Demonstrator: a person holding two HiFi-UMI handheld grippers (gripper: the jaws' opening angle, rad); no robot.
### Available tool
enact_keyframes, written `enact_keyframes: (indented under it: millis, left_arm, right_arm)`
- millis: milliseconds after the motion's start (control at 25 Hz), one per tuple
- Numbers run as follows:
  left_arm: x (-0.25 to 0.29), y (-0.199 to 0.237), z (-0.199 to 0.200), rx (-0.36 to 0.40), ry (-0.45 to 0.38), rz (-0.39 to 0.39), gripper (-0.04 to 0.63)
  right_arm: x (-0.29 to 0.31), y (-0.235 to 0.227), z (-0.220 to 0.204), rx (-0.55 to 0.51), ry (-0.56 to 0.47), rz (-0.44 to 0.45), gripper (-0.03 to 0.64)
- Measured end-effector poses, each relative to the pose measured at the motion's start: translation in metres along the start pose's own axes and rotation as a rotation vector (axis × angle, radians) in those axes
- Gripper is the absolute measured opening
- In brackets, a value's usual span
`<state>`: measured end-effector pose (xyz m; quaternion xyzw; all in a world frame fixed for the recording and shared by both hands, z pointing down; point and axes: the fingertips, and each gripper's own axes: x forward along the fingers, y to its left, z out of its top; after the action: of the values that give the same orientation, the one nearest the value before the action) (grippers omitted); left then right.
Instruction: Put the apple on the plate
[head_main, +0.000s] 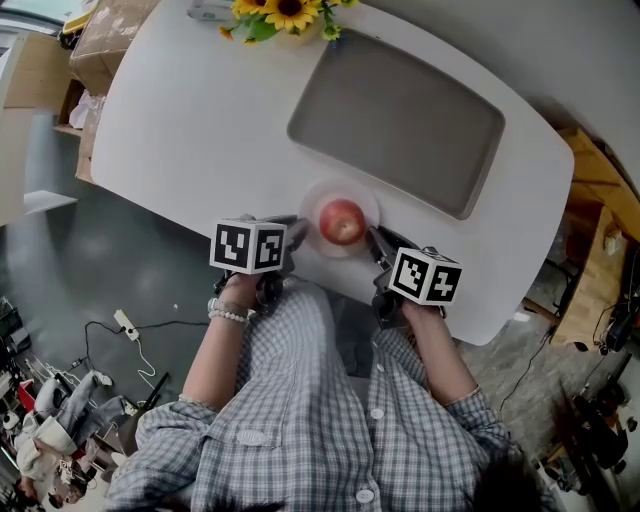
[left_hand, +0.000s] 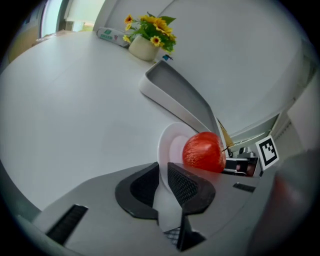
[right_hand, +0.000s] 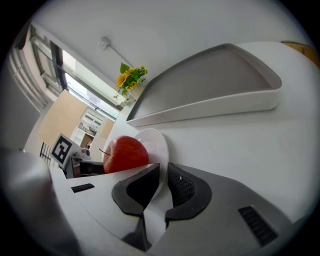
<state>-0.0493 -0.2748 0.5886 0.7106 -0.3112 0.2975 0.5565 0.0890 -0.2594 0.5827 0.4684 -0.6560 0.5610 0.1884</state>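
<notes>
A red apple (head_main: 342, 221) sits on a small white plate (head_main: 368, 200) at the near edge of the white table (head_main: 200, 130). My left gripper (head_main: 296, 234) is shut on the plate's left rim, my right gripper (head_main: 377, 243) on its right rim. In the left gripper view the jaws of the left gripper (left_hand: 162, 182) pinch the thin rim of the plate (left_hand: 167, 142), with the apple (left_hand: 202, 151) just beyond. The right gripper view shows the right gripper (right_hand: 162, 182) clamped on the plate (right_hand: 157, 142), the apple (right_hand: 126, 154) to its left. Whether the plate rests on the table I cannot tell.
A large grey tray (head_main: 400, 120) with a white rim lies just beyond the plate. A pot of sunflowers (head_main: 285, 15) stands at the table's far edge. Boxes (head_main: 105, 35) and floor clutter lie to the left, wooden furniture (head_main: 600, 230) to the right.
</notes>
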Motion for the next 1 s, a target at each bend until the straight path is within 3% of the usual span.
enact_keyframes:
  millis: [400,720,1000]
  left_arm:
    - [-0.006,-0.006,0.006,-0.09,0.006,-0.041,0.044]
    - [-0.025,-0.022,0.011,-0.235,-0.021,-0.142,0.035]
    - [-0.044,-0.039,0.03,-0.222,-0.047,-0.159,0.034]
  right_arm:
    - [-0.005,-0.002,-0.003,0.128,0.016,-0.002,0.055]
    - [-0.022,0.009,0.002,0.152,0.023,0.015,0.055]
    - [-0.04,0.024,0.022,0.176,-0.017,0.058,0.054]
